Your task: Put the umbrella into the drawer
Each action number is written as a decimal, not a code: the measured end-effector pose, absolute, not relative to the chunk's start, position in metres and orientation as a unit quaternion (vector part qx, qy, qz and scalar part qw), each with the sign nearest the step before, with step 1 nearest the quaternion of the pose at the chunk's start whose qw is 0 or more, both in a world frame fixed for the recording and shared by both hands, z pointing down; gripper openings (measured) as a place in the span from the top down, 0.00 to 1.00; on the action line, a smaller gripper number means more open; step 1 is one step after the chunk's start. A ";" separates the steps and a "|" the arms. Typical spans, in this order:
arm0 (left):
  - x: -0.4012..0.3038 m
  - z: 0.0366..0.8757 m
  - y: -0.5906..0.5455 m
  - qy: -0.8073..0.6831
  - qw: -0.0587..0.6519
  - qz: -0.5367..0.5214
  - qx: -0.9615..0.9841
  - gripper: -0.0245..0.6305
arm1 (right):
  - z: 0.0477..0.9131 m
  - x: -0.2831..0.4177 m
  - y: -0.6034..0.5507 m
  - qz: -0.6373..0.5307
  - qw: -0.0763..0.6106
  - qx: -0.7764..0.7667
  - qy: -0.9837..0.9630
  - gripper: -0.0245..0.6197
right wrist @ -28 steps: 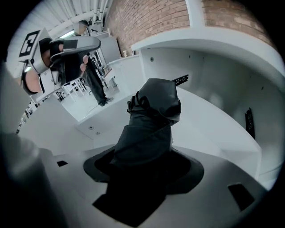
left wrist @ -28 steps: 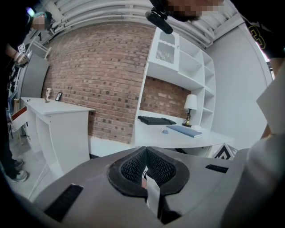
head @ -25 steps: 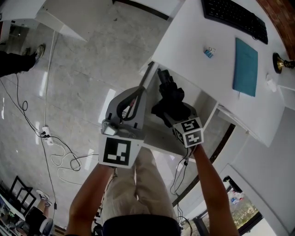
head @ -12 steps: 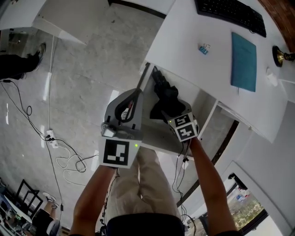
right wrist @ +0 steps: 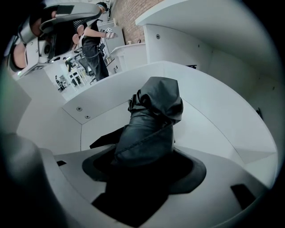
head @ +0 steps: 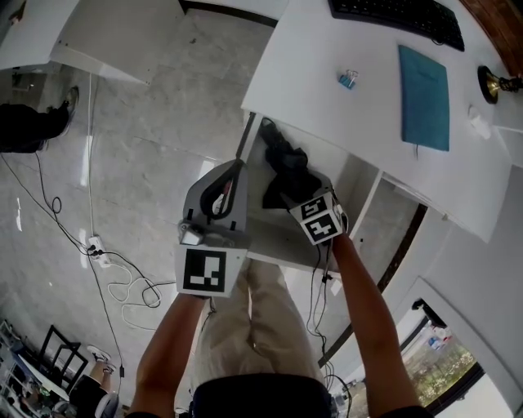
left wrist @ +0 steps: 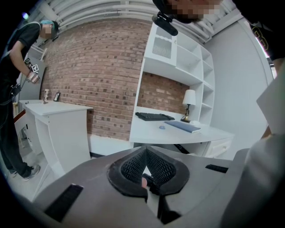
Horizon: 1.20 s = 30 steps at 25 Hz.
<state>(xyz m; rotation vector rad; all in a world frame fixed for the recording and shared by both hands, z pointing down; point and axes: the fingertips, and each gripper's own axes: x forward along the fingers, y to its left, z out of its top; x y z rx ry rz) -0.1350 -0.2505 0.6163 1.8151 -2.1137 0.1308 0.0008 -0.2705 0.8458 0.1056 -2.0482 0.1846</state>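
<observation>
Right hand-held gripper [right wrist: 142,167]: jaws wide, clamped on a black folded fabric umbrella [right wrist: 149,129], pads tight against both sides of the bundle. Aimed steeply down into an open white drawer [right wrist: 213,120]. Far end of the umbrella inside the drawer walls, over the drawer floor; touching the floor or not, unclear.

Head view, same grip: right hand-held gripper [head: 286,189] above the drawer [head: 282,241], umbrella [head: 282,155] within the drawer outline, toward its back end, partly under the edge of a white table [head: 327,90].

Left hand-held gripper [left wrist: 145,153]: jaws together at the tips, pointed out across the room. In head view, left hand-held gripper [head: 239,167] just beside the drawer's left rim; contact with the rim not clear.

On the table [left wrist: 178,133]:
- black keyboard [head: 396,16] [left wrist: 154,117] at the back
- flat teal notebook [head: 424,98] [left wrist: 185,127]
- small blue binder clip [head: 349,79] [left wrist: 162,127], apart from the notebook
- lamp [left wrist: 189,100] with white shade and brass base [head: 490,84]

Behind the table:
- red brick wall [left wrist: 98,80]
- white open shelving [left wrist: 178,58]

Below:
- grey stone floor [head: 147,139]
- loose white cables [head: 122,282] to the left of the person's legs

At the far left of the left gripper view:
- second white table [left wrist: 53,111]
- person in dark clothes [left wrist: 18,89] beside it
</observation>
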 end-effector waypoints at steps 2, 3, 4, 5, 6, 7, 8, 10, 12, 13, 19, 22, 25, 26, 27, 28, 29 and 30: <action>-0.131 0.617 -0.251 -0.744 0.177 0.048 0.643 0.93 | 0.847 0.002 -0.271 0.072 0.515 0.041 -0.853 0.50; -0.130 0.617 -0.251 -0.743 0.179 0.048 0.643 0.93 | 0.847 0.003 -0.271 0.070 0.515 0.042 -0.853 0.50; -0.129 0.617 -0.251 -0.743 0.180 0.048 0.643 0.93 | 0.847 0.002 -0.271 0.068 0.516 0.043 -0.853 0.49; -0.129 0.617 -0.251 -0.743 0.180 0.048 0.644 0.93 | 0.847 0.002 -0.271 0.066 0.517 0.044 -0.852 0.49; -0.130 0.617 -0.251 -0.743 0.179 0.047 0.643 0.93 | 0.846 0.002 -0.271 0.064 0.518 0.045 -0.852 0.49; -0.130 0.617 -0.250 -0.743 0.179 0.047 0.643 0.93 | 0.846 0.002 -0.271 0.063 0.519 0.046 -0.851 0.49; -0.130 0.617 -0.250 -0.743 0.180 0.046 0.643 0.93 | 0.846 0.002 -0.271 0.063 0.519 0.047 -0.851 0.49; -0.129 0.617 -0.250 -0.743 0.181 0.045 0.643 0.93 | 0.846 0.002 -0.270 0.064 0.518 0.048 -0.852 0.49; -0.128 0.618 -0.250 -0.742 0.182 0.047 0.644 0.93 | 0.846 0.002 -0.270 0.063 0.516 0.048 -0.853 0.49; -0.128 0.618 -0.250 -0.741 0.183 0.048 0.644 0.93 | 0.846 0.001 -0.271 0.062 0.516 0.048 -0.853 0.49; -0.125 0.616 -0.250 -0.738 0.182 0.049 0.648 0.93 | 0.845 0.003 -0.266 0.053 0.534 0.042 -0.843 0.47; -0.125 0.617 -0.250 -0.736 0.182 0.051 0.651 0.93 | 0.845 0.003 -0.268 0.050 0.544 0.044 -0.837 0.43; -0.126 0.617 -0.249 -0.738 0.181 0.047 0.648 0.93 | 0.840 0.003 -0.267 0.046 0.545 0.044 -0.836 0.40; -0.126 0.616 -0.248 -0.738 0.180 0.047 0.648 0.93 | 0.837 0.003 -0.267 0.042 0.545 0.044 -0.836 0.40; -0.125 0.616 -0.248 -0.738 0.178 0.048 0.649 0.93 | 0.834 0.004 -0.268 0.038 0.545 0.044 -0.836 0.40; -0.125 0.616 -0.249 -0.738 0.178 0.048 0.649 0.93 | 0.832 0.005 -0.269 0.037 0.544 0.044 -0.837 0.40; -0.125 0.616 -0.249 -0.738 0.178 0.049 0.650 0.93 | 0.831 0.005 -0.269 0.039 0.542 0.045 -0.838 0.40; -0.125 0.616 -0.249 -0.737 0.177 0.051 0.650 0.93 | 0.829 0.005 -0.269 0.042 0.540 0.046 -0.840 0.40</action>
